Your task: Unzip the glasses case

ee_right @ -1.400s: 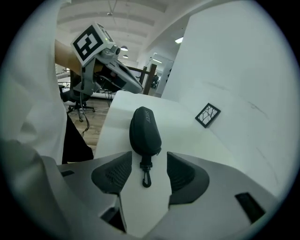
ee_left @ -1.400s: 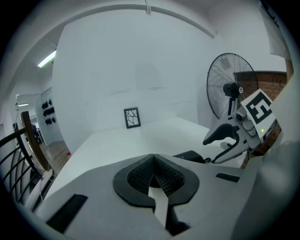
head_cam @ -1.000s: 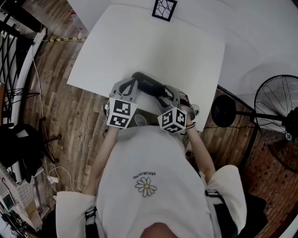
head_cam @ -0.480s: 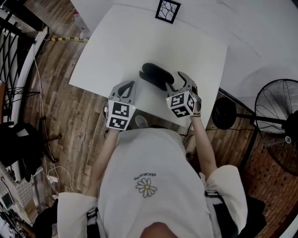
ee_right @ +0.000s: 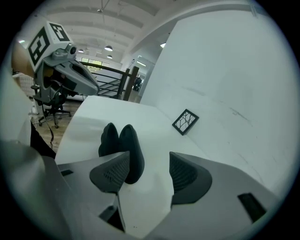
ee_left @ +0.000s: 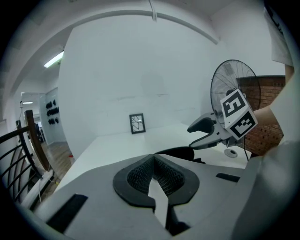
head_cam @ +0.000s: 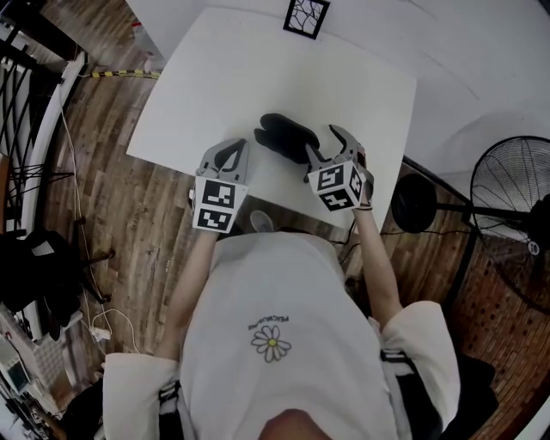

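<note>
The black glasses case (head_cam: 286,137) lies on the white table (head_cam: 258,77), near its front edge, and looks parted into two rounded halves (ee_right: 123,144). My left gripper (head_cam: 237,148) is to the left of the case, apart from it, its jaws shut with nothing between them (ee_left: 152,158). My right gripper (head_cam: 331,146) is just to the right of the case. It stands open, and its left pad (ee_right: 111,172) is close to the case's near end with no visible grip. In the left gripper view the case (ee_left: 180,152) shows beyond the jaws.
A small framed black-and-white marker card (head_cam: 304,15) stands at the table's far edge. A floor fan (head_cam: 514,196) and its round base (head_cam: 414,204) are to the right of the table. Wooden floor and a railing (head_cam: 26,103) lie to the left.
One second ago both grippers were on the closed case at the table's front edge. The case now lies farther in, parted in two halves, and both grippers have drawn off it.
</note>
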`<state>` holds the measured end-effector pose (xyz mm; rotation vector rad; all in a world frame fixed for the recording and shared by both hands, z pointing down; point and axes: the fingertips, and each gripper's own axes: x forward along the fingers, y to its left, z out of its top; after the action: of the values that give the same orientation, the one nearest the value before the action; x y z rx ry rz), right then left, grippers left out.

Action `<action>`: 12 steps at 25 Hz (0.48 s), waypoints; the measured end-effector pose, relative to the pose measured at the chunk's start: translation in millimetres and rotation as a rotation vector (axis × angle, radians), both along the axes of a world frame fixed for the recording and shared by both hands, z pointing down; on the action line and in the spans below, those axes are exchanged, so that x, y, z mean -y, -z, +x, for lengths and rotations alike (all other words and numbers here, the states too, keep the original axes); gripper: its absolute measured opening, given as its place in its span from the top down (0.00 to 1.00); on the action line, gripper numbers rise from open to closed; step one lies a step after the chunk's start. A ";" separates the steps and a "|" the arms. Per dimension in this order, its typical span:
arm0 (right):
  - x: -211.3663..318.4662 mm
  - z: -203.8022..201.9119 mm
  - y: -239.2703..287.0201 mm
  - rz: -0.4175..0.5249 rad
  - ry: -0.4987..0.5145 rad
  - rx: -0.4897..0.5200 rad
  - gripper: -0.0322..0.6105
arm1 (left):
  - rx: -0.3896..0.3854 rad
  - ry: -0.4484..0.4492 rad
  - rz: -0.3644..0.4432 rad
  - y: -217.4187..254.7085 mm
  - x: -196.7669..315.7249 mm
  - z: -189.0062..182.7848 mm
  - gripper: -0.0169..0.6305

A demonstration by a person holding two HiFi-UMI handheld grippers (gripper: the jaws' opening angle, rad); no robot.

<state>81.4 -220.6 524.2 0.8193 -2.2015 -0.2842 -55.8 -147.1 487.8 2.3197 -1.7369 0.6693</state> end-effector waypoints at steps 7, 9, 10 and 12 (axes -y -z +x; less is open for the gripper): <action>7.9 -6.3 118.0 0.172 -0.092 0.265 0.57 | -0.077 -0.086 0.265 103.3 49.0 22.5 0.95; 4.4 -3.1 156.7 0.217 -0.144 0.378 0.57 | -0.138 -0.082 0.370 141.6 54.5 30.0 0.95; 1.9 0.0 174.3 0.237 -0.177 0.439 0.58 | -0.168 -0.082 0.419 158.4 55.8 33.7 0.95; -2.2 10.3 204.4 0.289 -0.260 0.555 0.71 | -0.213 -0.088 0.492 182.3 58.3 40.4 0.95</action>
<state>91.7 -218.4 319.8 1.4740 -2.5518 -0.2721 -15.4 -205.4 305.5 2.6668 -1.8667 -0.0116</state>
